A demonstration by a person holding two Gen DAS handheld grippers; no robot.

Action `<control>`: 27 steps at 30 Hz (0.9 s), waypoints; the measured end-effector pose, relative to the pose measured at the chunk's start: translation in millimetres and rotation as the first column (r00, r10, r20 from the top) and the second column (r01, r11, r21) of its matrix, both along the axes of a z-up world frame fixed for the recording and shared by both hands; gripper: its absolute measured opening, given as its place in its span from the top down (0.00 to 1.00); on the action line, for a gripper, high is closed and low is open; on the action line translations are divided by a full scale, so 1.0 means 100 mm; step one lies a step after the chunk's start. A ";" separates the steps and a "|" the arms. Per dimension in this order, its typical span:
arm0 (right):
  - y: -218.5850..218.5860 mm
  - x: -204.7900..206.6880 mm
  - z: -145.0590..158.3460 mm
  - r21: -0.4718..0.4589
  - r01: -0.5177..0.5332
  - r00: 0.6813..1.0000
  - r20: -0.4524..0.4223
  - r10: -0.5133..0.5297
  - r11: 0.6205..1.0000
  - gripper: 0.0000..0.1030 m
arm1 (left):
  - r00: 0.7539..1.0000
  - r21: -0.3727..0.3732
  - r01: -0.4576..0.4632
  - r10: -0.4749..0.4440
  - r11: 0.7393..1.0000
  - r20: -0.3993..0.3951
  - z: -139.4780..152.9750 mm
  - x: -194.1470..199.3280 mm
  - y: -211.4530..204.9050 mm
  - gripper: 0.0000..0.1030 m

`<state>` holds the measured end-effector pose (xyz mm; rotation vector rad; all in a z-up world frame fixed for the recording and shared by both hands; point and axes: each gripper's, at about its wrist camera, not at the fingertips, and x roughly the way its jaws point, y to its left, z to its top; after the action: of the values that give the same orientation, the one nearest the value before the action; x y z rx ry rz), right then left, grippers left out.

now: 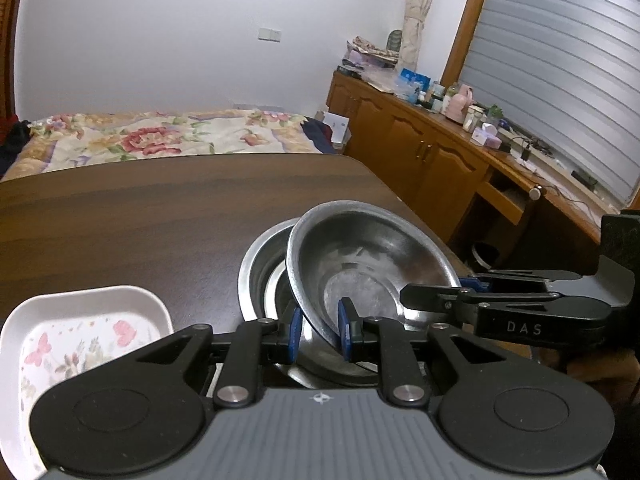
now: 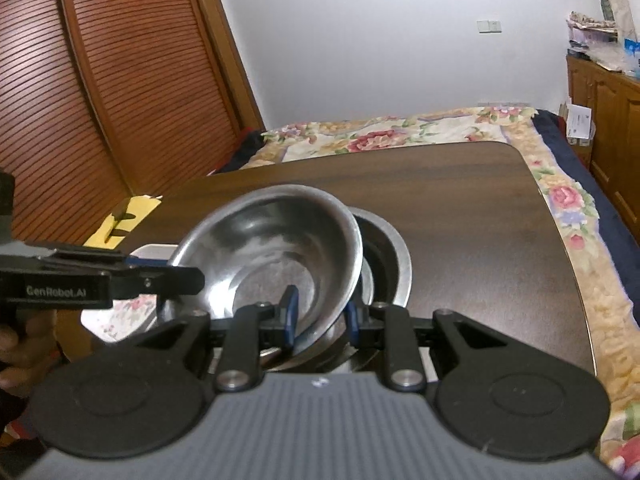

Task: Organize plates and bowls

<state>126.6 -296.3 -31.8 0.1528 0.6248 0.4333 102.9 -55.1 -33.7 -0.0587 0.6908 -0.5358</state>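
my left tongs (image 1: 320, 334) straddle the near rim of the upper steel bowl (image 1: 360, 264): one blue pad sits inside the bowl, the other outside, and there is a visible gap on the outer side, so i cannot tell whether they truly pinch the rim or only bracket it. my right tongs (image 2: 320, 318) do the same on their side of that bowl (image 2: 272, 248), one pad inside, one outside, set narrow about the rim; again i cannot say for sure that they press on it.

the upper steel bowl is tilted, lifted on the side away from me, and it sits partly inside a lower steel bowl (image 1: 260, 268) that rests flat on the dark wooden bench (image 1: 140, 220). from the right wrist the lower bowl (image 2: 388, 256) shows to the right of the tilted one.

a white plate with a flower and butterfly print (image 1: 80, 332) lies on the bench just to the left of the bowls, close to my left tongs. from the right wrist i see only a piece of it behind the left tongs.

beyond the bench is a bed with a floral quilt (image 1: 160, 136), and a wooden cabinet (image 1: 420, 148) with small clutter on top runs along the window side.
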 end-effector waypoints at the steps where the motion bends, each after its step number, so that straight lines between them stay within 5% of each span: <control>1: 0.01 -0.01 -0.01 0.000 0.000 1.000 0.008 0.000 1.000 0.75 | 1.000 0.007 -0.005 0.005 1.000 0.011 -0.01 -0.01 0.00 0.78; 16: 0.09 -0.09 -0.08 -0.086 0.124 0.986 0.119 -0.113 0.989 0.74 | 0.990 0.101 -0.043 0.029 0.994 0.135 -0.22 -0.19 -0.16 0.77; 27: 0.09 -0.03 -0.11 -0.097 0.124 0.983 0.147 -0.109 0.988 0.74 | 0.987 0.075 -0.079 0.068 0.994 0.148 -0.26 -0.18 -0.15 0.76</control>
<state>123.3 -287.0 -42.8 0.0572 0.4953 0.2937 85.3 -70.0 -59.4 0.0299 0.5648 -0.4364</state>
